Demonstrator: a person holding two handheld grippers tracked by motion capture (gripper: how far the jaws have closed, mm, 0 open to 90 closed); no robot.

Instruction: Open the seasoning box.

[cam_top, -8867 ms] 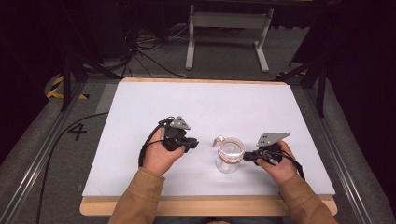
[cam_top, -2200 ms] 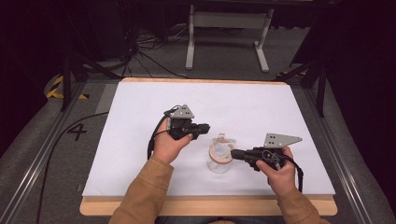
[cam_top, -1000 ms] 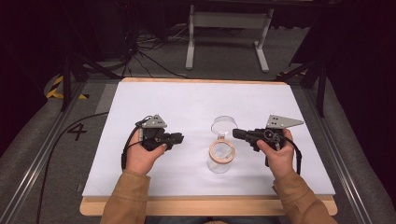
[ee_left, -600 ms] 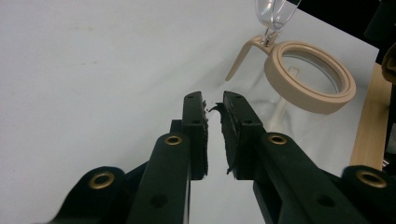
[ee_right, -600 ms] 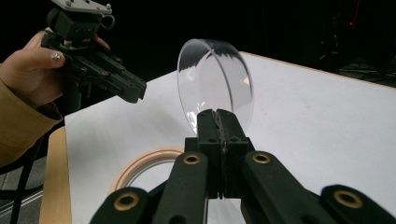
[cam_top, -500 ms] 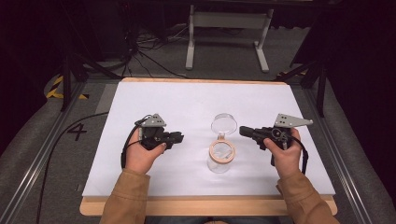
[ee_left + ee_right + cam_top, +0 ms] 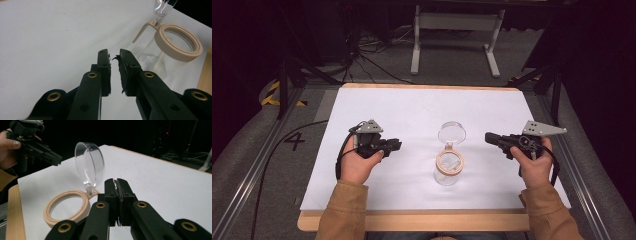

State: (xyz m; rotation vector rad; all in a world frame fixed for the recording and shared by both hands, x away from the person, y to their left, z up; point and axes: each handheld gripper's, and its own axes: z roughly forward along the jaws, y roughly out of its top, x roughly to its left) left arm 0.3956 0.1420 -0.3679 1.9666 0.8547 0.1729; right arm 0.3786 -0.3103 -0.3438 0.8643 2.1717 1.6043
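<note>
A: Surface first: white table top (image 7: 412, 115) with a wooden front edge, dark floor and cables behind it; what about the left gripper (image 7: 393, 145)?

B: Jaws parted by a narrow gap, nothing between them; they have just been opening; in the left gripper view (image 7: 113, 58) the worn pads face bare white surface; it sits on the left half of the table, pointing toward the middle.

A: And the right gripper (image 7: 488, 137)?

B: Jaws pressed together on nothing, pads meeting in the right gripper view (image 7: 117, 183); held in the right hand (image 7: 534, 167), tips aimed left at the jar, apart from it.

A: The jar itself?

B: Clear glass jar (image 7: 448, 172) upright at table centre, between the two grippers, touched by neither; beige ring (image 7: 450, 162) around its mouth; the hinged clear lid (image 7: 452, 133) is swung open and stands up behind the mouth, on the far side.

A: Outward from there?

B: Left hand (image 7: 357, 165) and tan sleeves (image 7: 343, 210) enter from the bottom edge; a grey stand (image 7: 457, 22) on the floor beyond the table.
</note>
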